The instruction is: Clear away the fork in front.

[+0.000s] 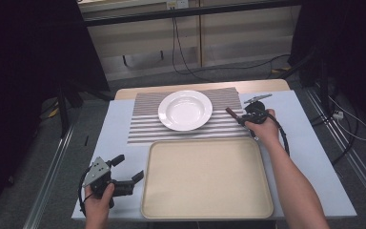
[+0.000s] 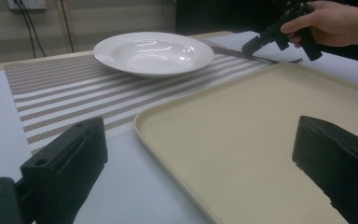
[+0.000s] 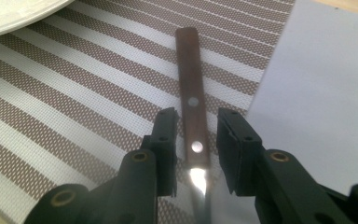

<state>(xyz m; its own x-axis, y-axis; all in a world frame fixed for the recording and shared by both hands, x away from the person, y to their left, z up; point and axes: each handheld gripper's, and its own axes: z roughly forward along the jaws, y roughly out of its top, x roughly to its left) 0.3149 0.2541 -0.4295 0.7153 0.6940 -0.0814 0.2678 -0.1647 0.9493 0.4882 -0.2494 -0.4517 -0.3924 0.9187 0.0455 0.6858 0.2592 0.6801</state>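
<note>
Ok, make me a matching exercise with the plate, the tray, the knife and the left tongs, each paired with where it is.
Things:
1. round white plate
2. beige rectangular tray
3. wooden-handled knife
4. left tongs

Places:
A. between the right tongs' jaws
B. nearest the person, mid-table
C. beside the tray's left edge
D. on the striped placemat

Pairs: 1-D, 2-B, 3-A, 4-C

Light falls from overhead on my table [image 1: 314, 143], while the room around it sinks into near black. Beyond my left tongs [image 2: 200, 158], glare streaks the white plate [image 2: 154, 52]. Between my right tongs [image 3: 193, 154], the knife blade [image 3: 198, 179] flares white, and both tongs' near jaws blur.
</note>
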